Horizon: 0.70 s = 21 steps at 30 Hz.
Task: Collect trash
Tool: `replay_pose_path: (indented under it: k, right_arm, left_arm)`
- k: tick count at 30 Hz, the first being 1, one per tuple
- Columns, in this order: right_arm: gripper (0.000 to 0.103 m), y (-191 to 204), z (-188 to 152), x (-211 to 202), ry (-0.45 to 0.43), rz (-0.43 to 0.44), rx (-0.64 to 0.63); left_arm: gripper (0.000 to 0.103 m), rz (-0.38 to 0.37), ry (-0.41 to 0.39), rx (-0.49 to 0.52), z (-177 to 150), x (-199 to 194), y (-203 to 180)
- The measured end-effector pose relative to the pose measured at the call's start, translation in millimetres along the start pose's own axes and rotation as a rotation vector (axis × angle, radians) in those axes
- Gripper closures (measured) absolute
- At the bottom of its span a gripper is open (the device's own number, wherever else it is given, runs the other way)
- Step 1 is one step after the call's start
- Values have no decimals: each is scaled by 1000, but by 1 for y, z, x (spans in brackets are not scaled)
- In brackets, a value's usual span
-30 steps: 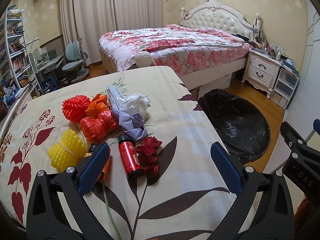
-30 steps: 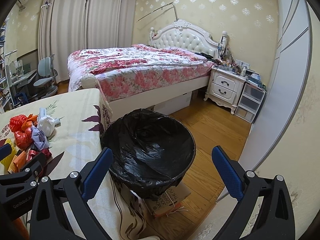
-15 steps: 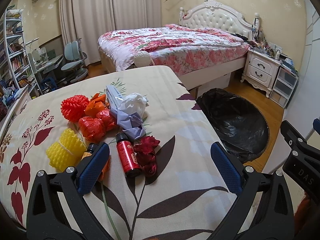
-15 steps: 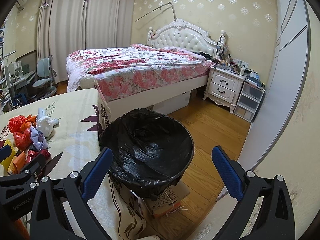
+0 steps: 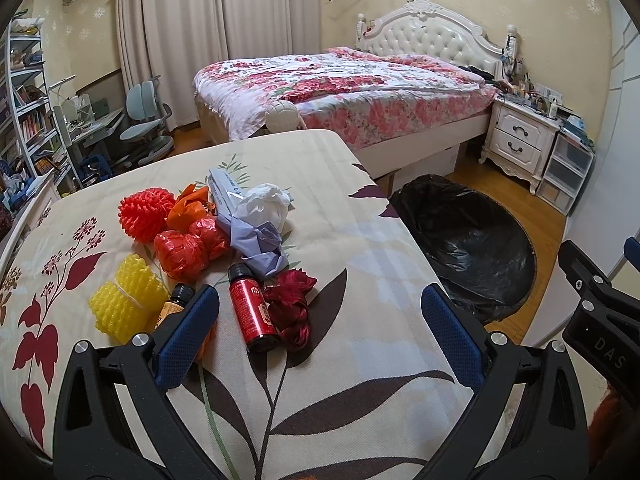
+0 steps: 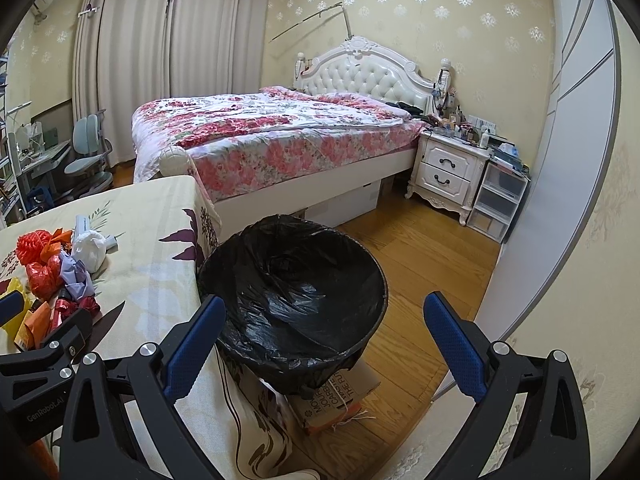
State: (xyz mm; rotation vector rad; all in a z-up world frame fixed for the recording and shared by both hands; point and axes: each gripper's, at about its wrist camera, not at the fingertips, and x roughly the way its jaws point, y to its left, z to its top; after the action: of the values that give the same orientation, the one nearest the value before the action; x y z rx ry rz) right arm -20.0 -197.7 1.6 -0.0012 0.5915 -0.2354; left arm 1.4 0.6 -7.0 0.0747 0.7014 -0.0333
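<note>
A pile of trash lies on the leaf-print table (image 5: 360,264): a red bottle (image 5: 253,311), dark red ribbon (image 5: 291,300), purple wrap (image 5: 260,246), white crumpled paper (image 5: 264,204), red plastic balls (image 5: 188,248), red foam net (image 5: 144,210), yellow foam nets (image 5: 128,300) and a small orange bottle (image 5: 176,302). My left gripper (image 5: 320,332) is open and empty, just short of the red bottle. My right gripper (image 6: 324,340) is open and empty over the black-lined trash bin (image 6: 294,300), which stands beside the table's right edge (image 5: 472,248).
A bed (image 6: 272,136) with a floral cover stands behind the table. A white nightstand (image 6: 448,168) and plastic drawers (image 6: 498,200) are at the right wall. A cardboard box (image 6: 336,396) lies under the bin. A desk chair (image 5: 142,128) and bookshelf (image 5: 28,112) are at the left.
Both grippers drifted slightly; the views shifted a little. Nothing was picked up or released.
</note>
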Motion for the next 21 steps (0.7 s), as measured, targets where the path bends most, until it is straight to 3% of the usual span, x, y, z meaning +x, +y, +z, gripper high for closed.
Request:
replay_pose_path:
  k: [21]
  right_arm:
    - [6,3,-7,6,24,25,-3]
  left_arm:
    - [5,11,1,10,-6,-3,-7]
